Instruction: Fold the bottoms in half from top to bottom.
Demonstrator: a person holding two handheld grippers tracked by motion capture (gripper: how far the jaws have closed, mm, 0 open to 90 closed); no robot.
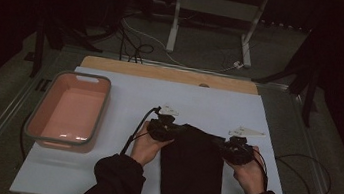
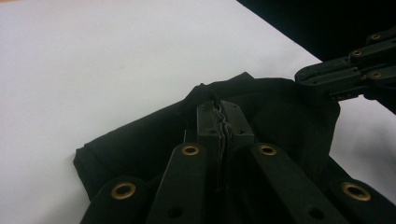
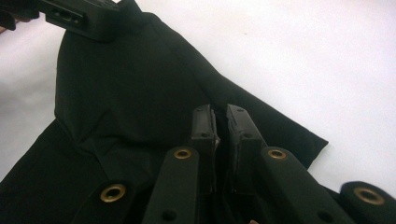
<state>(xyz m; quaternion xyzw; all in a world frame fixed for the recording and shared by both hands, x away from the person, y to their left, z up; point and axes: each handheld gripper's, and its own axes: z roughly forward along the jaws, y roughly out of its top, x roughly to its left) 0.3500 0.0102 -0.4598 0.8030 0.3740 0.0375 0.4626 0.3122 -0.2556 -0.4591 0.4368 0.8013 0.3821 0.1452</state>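
black cloth [image 1: 192,173] — soft, light, limp garment, lying folded on the white table [image 1: 114,175] right of the pink basin [image 1: 69,111], far corners pinched shut in left tongs [image 1: 171,131] and right tongs [image 1: 226,147] — best held at corners.

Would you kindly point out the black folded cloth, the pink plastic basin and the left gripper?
black folded cloth [image 1: 192,180], high view, middle of its flat surface.
pink plastic basin [image 1: 101,113], high view, right rim.
left gripper [image 2: 225,122], left gripper view, between its fingertips.

Dim, underexposed high view, dark surroundings, brighter gripper views, soft grainy focus, black cloth [image 1: 192,170] detail lost
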